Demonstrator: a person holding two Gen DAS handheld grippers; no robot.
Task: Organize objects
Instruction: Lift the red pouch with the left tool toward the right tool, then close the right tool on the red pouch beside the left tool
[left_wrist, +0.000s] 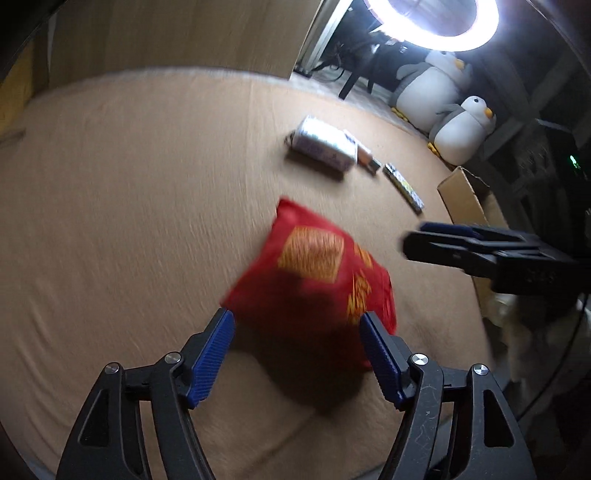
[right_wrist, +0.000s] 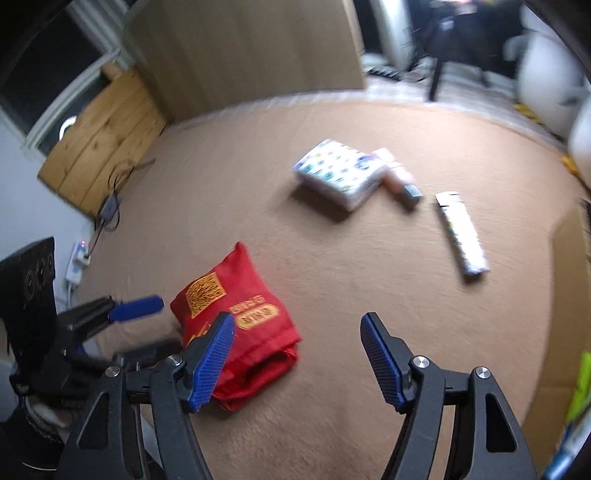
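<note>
Blue-padded fingers of the left gripper (left_wrist: 297, 319) stand spread above a folded red bag (left_wrist: 314, 269) lying on the tan carpet (left_wrist: 129, 221), not pressing it. Right gripper (right_wrist: 297, 321) is spread and empty, the bag beside its left finger. Farther off lie a patterned white pack (right_wrist: 340, 171), a small tube (right_wrist: 400, 179) touching it, and a long flat box (right_wrist: 461, 232) well apart
</note>
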